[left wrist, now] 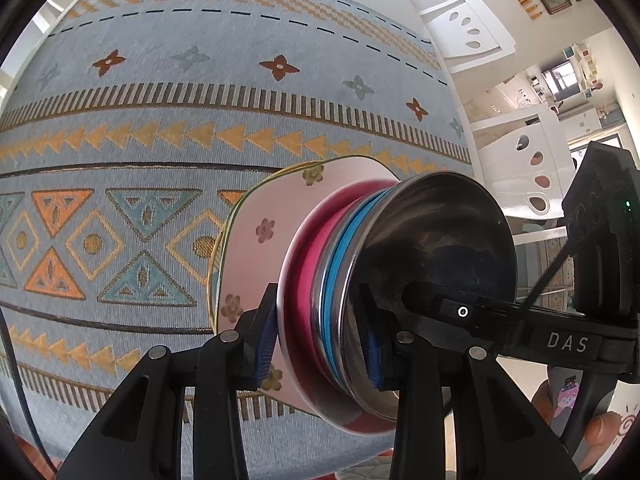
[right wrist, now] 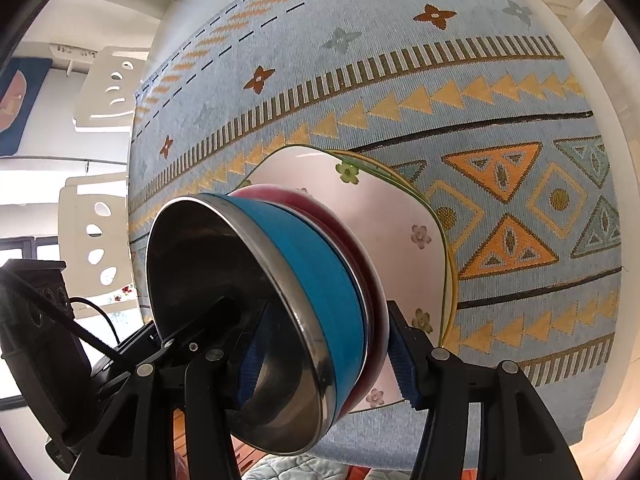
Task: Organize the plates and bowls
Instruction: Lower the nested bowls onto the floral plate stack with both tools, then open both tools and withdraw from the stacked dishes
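Nested bowls, a steel-lined blue one (right wrist: 320, 280) set inside a pink one (left wrist: 308, 248), sat on the pink square flowered plate (left wrist: 260, 232), which lay on the patterned blue tablecloth (left wrist: 160, 120). Both claws pinched the stack's rim from opposite sides: the left gripper (left wrist: 320, 344) and the right gripper (right wrist: 324, 356) each had one pad inside the steel bowl and one outside. Relative to the plate, white chairs (left wrist: 472, 28) stood well beyond the cloth's edge; nothing blocked a lift.

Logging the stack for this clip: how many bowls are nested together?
2 visible: a steel-lined blue bowl nested in a pink bowl, both on the floral plate. More may be hidden between them.
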Available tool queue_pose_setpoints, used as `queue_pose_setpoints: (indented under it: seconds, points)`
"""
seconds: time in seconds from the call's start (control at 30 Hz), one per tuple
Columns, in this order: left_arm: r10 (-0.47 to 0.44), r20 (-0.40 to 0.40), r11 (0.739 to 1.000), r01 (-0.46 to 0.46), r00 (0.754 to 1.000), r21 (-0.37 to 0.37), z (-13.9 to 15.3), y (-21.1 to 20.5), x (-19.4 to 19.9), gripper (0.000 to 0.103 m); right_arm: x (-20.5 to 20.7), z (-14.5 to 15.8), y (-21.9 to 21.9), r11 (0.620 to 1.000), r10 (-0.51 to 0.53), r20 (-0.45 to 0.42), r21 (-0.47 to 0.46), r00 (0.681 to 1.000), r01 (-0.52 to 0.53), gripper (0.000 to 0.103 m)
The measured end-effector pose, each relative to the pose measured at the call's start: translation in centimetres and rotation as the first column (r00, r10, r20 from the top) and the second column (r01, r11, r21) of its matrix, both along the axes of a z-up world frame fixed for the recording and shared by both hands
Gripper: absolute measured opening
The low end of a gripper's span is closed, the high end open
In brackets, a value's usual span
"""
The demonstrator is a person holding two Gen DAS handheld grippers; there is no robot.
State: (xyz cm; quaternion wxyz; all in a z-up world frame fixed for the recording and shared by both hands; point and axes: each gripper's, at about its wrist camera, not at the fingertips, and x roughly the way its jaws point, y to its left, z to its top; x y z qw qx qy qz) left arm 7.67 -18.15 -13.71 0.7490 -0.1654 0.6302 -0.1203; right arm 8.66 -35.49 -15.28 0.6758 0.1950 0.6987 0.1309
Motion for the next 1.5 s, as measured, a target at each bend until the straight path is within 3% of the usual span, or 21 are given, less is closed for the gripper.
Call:
queue_pose_setpoints:
  seconds: [0.23, 1.0, 1.1, 1.2, 1.3, 1.37, 1.4, 1.5]
  points:
    - [-0.004, 0.011, 1.000, 0.004, 1.000, -0.021, 0.4, 0.5, -0.4, 0.032, -0.2, 0.5, -0.6, 1.000, -0.008, 0.008, 0.025, 1.000, 0.008, 0.055]
    - [0.030, 0.085, 0.999, -0.029, 0.996, -0.017, 3.0, 1.3, -1.7, 0.035, -1.6, 2.3, -0.3, 0.999, 0.041, 0.067, -0.024, 0.997, -0.040, 0.055]
    - [0.041, 0.106, 0.999, -0.043, 0.994, 0.019, 3.7, 1.2, -2.1, 0.035, -2.0, 3.2, -0.4, 0.999, 0.040, 0.106, -0.039, 0.994, -0.036, 0.055]
    - [0.061, 0.160, 0.987, -0.083, 0.985, 0.140, 5.5, 1.1, -2.8, 0.035, -2.7, 5.1, -0.5, 0.996, 0.046, 0.179, -0.081, 0.983, -0.032, 0.055]
    - [0.074, 0.230, 0.976, -0.117, 0.970, 0.181, 7.8, 1.1, -3.7, 0.035, -3.6, 7.8, -0.1, 0.994, 0.053, 0.270, -0.111, 0.961, -0.024, 0.055]
    - [0.077, 0.286, 0.969, -0.140, 0.955, 0.205, 9.6, 1.1, -4.5, 0.035, -4.7, 10.4, 0.5, 0.990, 0.068, 0.367, -0.142, 0.928, -0.017, 0.055]
    - [0.078, 0.315, 0.964, -0.153, 0.946, 0.219, 10.5, 1.0, -5.0, 0.035, -5.3, 11.6, 1.1, 0.987, 0.086, 0.417, -0.160, 0.905, -0.020, 0.055]
    - [0.091, 0.408, 0.948, -0.204, 0.908, 0.243, 13.3, 1.1, -6.8, 0.040, -7.9, 15.1, 3.3, 0.971, 0.189, 0.581, -0.231, 0.791, -0.061, 0.058]
